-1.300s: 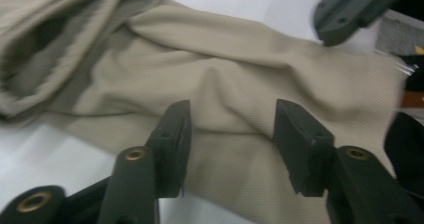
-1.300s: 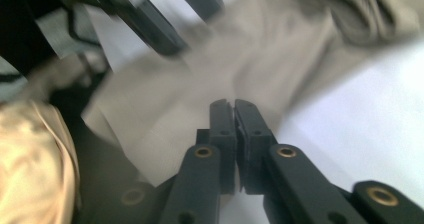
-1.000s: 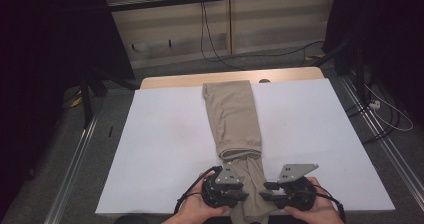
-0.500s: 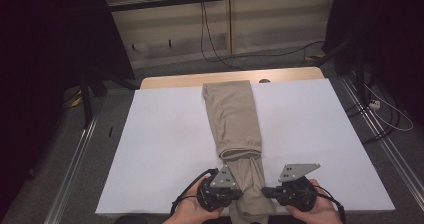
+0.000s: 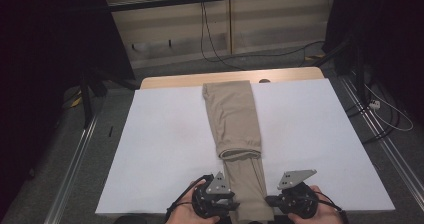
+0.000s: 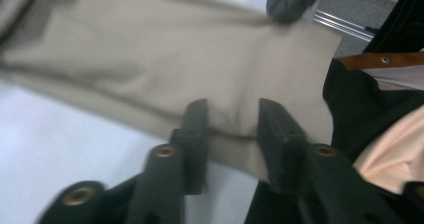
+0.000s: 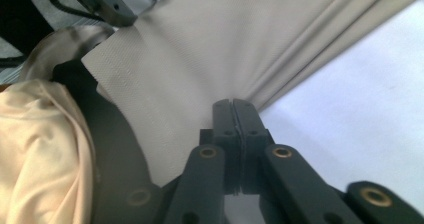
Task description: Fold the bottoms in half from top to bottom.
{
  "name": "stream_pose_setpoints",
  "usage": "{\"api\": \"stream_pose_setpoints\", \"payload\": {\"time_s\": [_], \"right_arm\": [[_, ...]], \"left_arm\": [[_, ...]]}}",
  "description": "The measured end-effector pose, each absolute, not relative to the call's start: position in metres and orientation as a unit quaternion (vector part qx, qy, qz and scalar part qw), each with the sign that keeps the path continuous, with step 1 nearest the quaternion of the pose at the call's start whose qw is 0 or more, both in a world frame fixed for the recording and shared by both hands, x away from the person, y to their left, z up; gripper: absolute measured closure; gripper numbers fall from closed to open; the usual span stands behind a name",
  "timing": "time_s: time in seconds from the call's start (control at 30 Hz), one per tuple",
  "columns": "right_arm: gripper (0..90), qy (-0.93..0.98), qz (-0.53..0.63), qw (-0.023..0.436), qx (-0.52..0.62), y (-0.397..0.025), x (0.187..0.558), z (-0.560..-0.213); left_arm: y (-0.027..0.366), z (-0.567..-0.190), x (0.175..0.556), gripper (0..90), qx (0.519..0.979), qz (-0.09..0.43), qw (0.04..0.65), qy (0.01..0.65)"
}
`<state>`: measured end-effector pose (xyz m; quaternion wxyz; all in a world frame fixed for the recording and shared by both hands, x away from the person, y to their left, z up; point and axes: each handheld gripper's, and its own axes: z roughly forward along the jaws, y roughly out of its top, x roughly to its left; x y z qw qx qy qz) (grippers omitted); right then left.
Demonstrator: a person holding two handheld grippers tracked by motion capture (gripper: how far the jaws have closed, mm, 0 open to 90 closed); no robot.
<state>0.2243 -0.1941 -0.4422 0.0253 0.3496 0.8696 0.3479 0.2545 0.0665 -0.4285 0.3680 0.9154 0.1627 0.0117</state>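
We are working both grippers at the near end of the beige trousers (image 5: 235, 129).

The trousers are lying lengthwise down the middle of the white table (image 5: 150, 149), partly folded. Our left gripper (image 6: 227, 126) is sitting with its jaws apart, straddling the cloth's edge; our right gripper (image 7: 233, 109) is pinching the opposite edge, jaws pressed together on the fabric.
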Motion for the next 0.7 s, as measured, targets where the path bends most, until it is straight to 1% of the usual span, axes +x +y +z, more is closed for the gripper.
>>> {"api": "stream_pose_setpoints", "payload": {"time_s": [0.07,0.1,0.13,0.2,0.23,0.33,0.37,0.4,0.5,0.53,0.6,0.67,0.7], "right_arm": [[88.7,0.87,0.346,0.022,0.35,-0.194,0.223,-0.442],[87.1,0.871,0.347,0.022,0.348,-0.193,0.223,-0.442],[86.4,0.87,0.348,0.021,0.35,-0.193,0.223,-0.442],[80.3,0.869,0.349,0.024,0.349,-0.193,0.224,-0.441],[76.5,0.868,0.351,0.033,0.35,-0.194,0.225,-0.441],[70.9,0.859,0.368,0.039,0.353,-0.197,0.232,-0.438],[66.5,0.858,0.369,0.041,0.355,-0.197,0.235,-0.437],[63.0,0.857,0.367,0.054,0.357,-0.197,0.239,-0.436],[60.4,0.853,0.381,0.066,0.349,-0.198,0.255,-0.431],[57.6,0.853,0.381,0.077,0.348,-0.197,0.262,-0.429],[55.4,0.85,0.386,0.089,0.347,-0.196,0.274,-0.426],[53.1,0.848,0.392,0.115,0.337,-0.194,0.29,-0.42],[52.0,0.847,0.395,0.111,0.337,-0.193,0.297,-0.419]], "left_arm": [[0.063,-0.426,0.255,62.5,0.91,0.01,0.39,0.144],[0.061,-0.426,0.254,61.3,0.91,0.011,0.392,0.134],[0.058,-0.428,0.252,62.0,0.915,0.007,0.384,0.122],[0.055,-0.435,0.251,63.2,0.922,-0.006,0.369,0.115],[0.055,-0.438,0.25,63.3,0.924,-0.004,0.363,0.117],[0.056,-0.44,0.248,63.8,0.925,0.002,0.36,0.12],[0.056,-0.44,0.248,65.2,0.924,-0.001,0.36,0.127],[0.057,-0.44,0.246,64.3,0.924,-0.009,0.361,0.125],[0.06,-0.436,0.249,59.0,0.925,-0.036,0.358,0.123],[0.062,-0.434,0.25,58.3,0.926,-0.028,0.354,0.127],[0.068,-0.431,0.259,55.1,0.919,-0.03,0.37,0.134],[0.074,-0.424,0.272,51.5,0.906,-0.008,0.393,0.159],[0.077,-0.421,0.281,50.2,0.901,0.015,0.398,0.172]]}}
